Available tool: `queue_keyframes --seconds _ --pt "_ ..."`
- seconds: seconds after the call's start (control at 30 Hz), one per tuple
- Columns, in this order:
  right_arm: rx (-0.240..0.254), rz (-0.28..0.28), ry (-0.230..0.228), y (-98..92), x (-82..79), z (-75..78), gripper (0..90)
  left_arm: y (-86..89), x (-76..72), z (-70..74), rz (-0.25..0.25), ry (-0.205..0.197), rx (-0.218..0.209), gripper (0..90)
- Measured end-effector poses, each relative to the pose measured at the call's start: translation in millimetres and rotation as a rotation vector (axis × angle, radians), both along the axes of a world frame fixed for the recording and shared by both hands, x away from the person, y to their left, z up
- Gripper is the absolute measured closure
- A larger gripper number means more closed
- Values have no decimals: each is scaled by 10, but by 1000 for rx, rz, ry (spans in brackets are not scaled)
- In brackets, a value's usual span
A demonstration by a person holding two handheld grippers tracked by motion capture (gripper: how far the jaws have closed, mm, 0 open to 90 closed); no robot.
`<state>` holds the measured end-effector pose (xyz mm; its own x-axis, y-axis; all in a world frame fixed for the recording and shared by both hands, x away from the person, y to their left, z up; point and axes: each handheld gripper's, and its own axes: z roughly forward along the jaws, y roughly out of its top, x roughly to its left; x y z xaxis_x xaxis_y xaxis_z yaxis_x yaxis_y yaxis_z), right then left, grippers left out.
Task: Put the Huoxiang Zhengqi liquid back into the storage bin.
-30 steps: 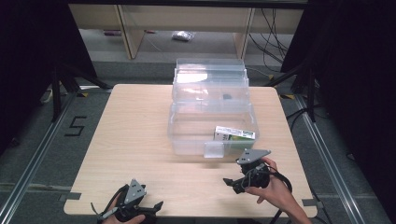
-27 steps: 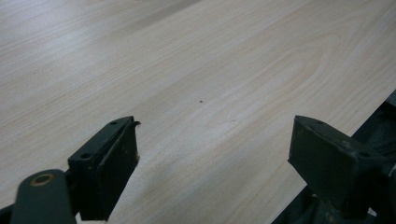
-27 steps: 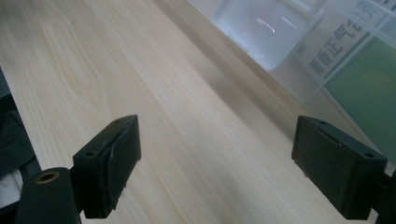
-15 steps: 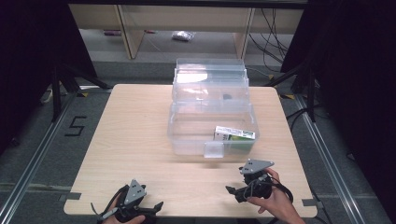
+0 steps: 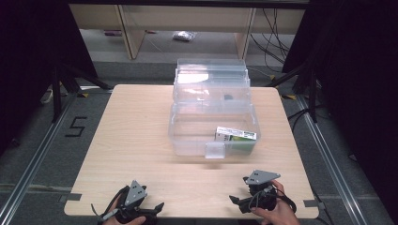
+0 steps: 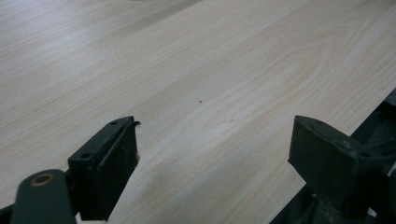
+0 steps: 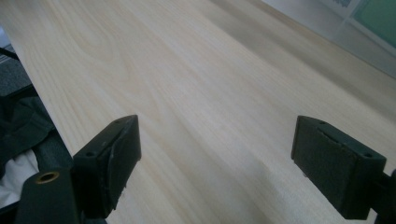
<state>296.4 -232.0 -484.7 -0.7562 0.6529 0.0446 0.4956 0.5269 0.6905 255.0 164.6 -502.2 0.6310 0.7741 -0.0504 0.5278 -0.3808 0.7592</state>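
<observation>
Pale wood table (image 5: pixel 141 140) is bare near its front edge, where the left gripper (image 5: pixel 149 210) and right gripper (image 5: pixel 237 201) are rested, jaws spread and empty, likely parked. Well beyond, a green-and-white carton (image 5: pixel 236 135) is kept inside the clear box (image 5: pixel 187 140).

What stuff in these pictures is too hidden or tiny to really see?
- Green and white box in the clear bin, high view: its print is too small to read.
- Small dark thing in the rear compartment, high view: too small to name.
- Packet on the floor, high view: too blurred to tell.
- Left gripper, high view: the bottom edge cuts off its hand.
- Bin, right gripper view: just a blurred corner at the frame edge.
</observation>
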Motion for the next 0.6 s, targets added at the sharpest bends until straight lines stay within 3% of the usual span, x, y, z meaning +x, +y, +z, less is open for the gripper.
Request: queue_keyframes --seconds 0.3,0.33,0.43,0.47,0.5,0.57,0.6 --pt "8 -10 1 -63 -93 -16 166 -1 1 -5 1 -3 -1 150" --pt "-3 -8 25 -76 -109 -4 166 -1 1 -5 0 -4 -1 150" --pt "4 -9 17 -89 -122 -36 166 0 3 -5 1 -4 -3 150" --pt "-12 -5 38 -100 -130 -27 166 -1 2 -4 1 -4 -3 150" --pt "1 -16 28 -94 -137 -44 167 -1 2 -4 1 -5 -4 150" --pt "-17 -15 42 -113 -149 -38 167 -1 2 0 3 1 -1 150" --pt "-1 -19 36 -111 -155 -57 167 -1 2 -1 3 0 -1 150"
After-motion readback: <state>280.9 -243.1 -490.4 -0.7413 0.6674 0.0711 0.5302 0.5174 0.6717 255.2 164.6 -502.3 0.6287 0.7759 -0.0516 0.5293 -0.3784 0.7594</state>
